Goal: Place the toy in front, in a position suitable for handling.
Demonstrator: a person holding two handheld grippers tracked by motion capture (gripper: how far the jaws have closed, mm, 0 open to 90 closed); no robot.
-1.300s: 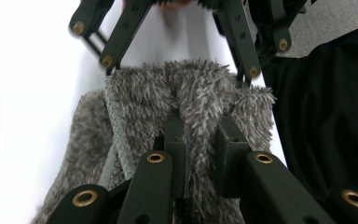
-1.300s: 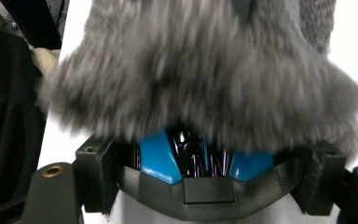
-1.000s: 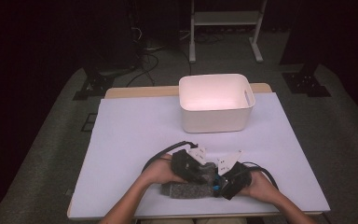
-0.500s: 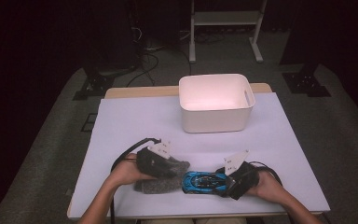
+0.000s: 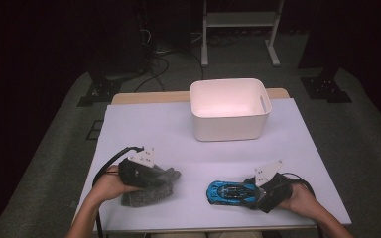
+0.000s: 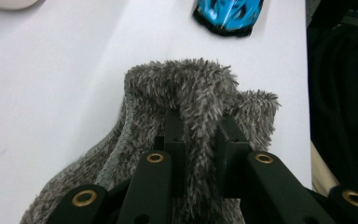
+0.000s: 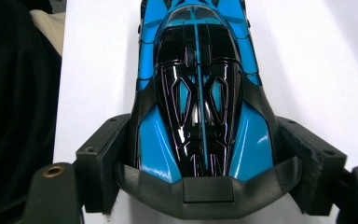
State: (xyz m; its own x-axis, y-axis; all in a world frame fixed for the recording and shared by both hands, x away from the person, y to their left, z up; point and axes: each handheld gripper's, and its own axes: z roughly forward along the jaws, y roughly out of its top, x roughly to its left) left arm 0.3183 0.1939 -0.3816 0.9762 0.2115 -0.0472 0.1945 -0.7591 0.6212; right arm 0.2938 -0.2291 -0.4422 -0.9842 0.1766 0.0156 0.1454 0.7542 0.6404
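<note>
A grey fuzzy sock [image 5: 149,191] lies at the front left of the white table [image 5: 149,129]. My left gripper [image 5: 159,177] is shut on a fold of it. In the left gripper view the two black jaws pinch the fuzzy sock [image 6: 182,88] between them, my left gripper [image 6: 199,137] pointing towards the blue toy car [image 6: 228,16]. At the front right, my right gripper [image 5: 252,193] is shut on the rear of the blue and black toy car [image 5: 229,192]. In the right gripper view the car [image 7: 198,93] sits between the pads of my right gripper [image 7: 205,158], nose away from me.
A white tub [image 5: 229,106] with handle slots stands at the back middle of the table. Bare table lies between the tub and both hands. The near table edge runs just below the sock and the car. A dark floor with cables and stands surrounds the table.
The two hands have drawn apart from the front middle. The left gripper carried the sock to the left, and the right gripper took the car a little to the right.
</note>
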